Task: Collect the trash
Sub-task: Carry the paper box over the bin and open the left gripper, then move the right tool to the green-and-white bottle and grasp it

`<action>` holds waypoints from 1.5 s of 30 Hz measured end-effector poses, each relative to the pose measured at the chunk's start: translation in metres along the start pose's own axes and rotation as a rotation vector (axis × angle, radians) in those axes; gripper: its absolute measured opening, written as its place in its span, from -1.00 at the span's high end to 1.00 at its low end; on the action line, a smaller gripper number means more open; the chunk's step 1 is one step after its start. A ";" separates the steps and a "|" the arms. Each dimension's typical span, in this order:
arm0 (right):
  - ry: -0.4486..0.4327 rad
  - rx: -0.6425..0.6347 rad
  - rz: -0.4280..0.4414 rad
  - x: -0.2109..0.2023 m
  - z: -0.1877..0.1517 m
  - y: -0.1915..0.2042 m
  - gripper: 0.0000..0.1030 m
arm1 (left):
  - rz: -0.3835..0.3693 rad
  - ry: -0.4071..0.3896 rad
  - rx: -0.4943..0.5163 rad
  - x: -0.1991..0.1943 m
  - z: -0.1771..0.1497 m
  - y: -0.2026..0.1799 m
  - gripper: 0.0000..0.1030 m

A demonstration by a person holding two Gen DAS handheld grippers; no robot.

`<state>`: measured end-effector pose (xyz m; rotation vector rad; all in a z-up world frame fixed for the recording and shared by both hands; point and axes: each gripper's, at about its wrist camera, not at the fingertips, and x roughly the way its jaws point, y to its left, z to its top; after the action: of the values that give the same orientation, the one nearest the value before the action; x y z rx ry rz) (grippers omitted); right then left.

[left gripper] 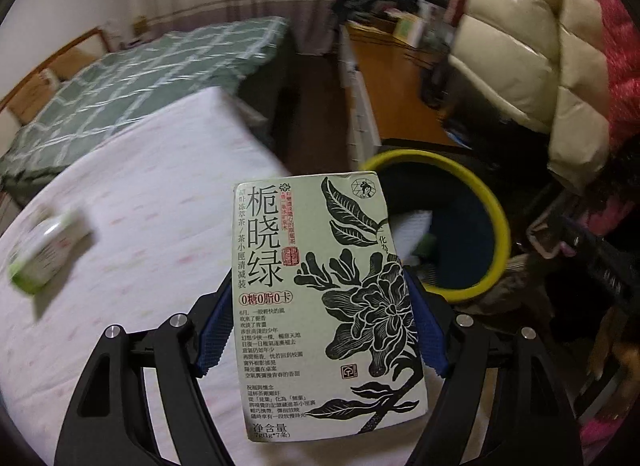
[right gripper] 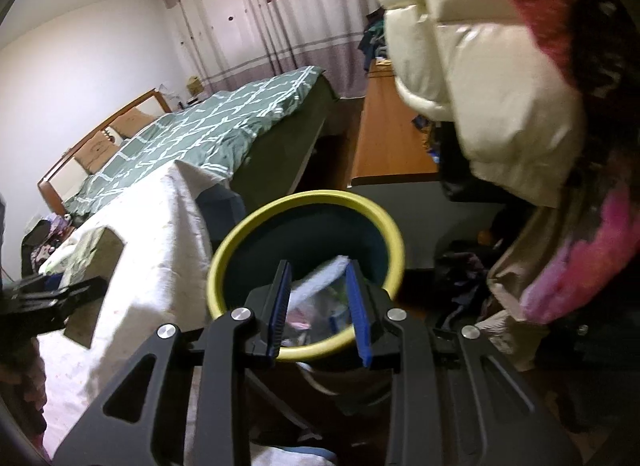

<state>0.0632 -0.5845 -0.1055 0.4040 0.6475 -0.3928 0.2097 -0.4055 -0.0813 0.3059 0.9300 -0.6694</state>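
Observation:
My left gripper (left gripper: 320,306) is shut on a pale green tea box (left gripper: 324,298) printed with black flowers and Chinese text, held above the edge of the white-covered table (left gripper: 140,185). A yellow-rimmed bin (left gripper: 460,221) stands just right of the box; white paper lies inside. A small green-and-white carton (left gripper: 44,254) lies on the table at the left, blurred. My right gripper (right gripper: 318,298) is open and empty directly over the bin (right gripper: 304,262), which holds paper and wrappers. The left gripper (right gripper: 44,302) shows at the left edge of the right wrist view.
A bed with a green checked cover (right gripper: 192,133) lies behind the table. A wooden desk (right gripper: 384,137) stands behind the bin. Cream and pink padded jackets (right gripper: 500,85) hang at the right, close to the bin. Dark clutter lies on the floor (right gripper: 464,278).

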 end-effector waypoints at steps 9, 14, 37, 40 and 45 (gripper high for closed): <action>-0.008 0.015 -0.049 -0.011 -0.012 -0.029 0.38 | -0.077 0.077 0.047 0.076 0.050 -0.071 -0.48; -0.004 0.020 -0.055 -0.008 -0.011 -0.030 0.32 | -0.082 0.084 0.042 0.108 0.062 -0.085 -0.61; 0.017 -0.134 0.046 0.005 -0.005 0.073 0.30 | 0.170 -0.259 -0.246 -0.099 -0.070 0.182 -0.90; 0.025 -0.192 0.087 0.012 -0.002 0.113 0.30 | 0.281 -0.269 -0.296 -0.113 -0.103 0.234 -0.90; 0.048 -0.280 0.162 0.025 0.002 0.180 0.30 | 0.433 -0.268 -0.420 -0.131 -0.155 0.323 -0.90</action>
<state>0.1670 -0.4379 -0.0776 0.1978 0.7006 -0.1352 0.2664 -0.0283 -0.0758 0.0349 0.6938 -0.1032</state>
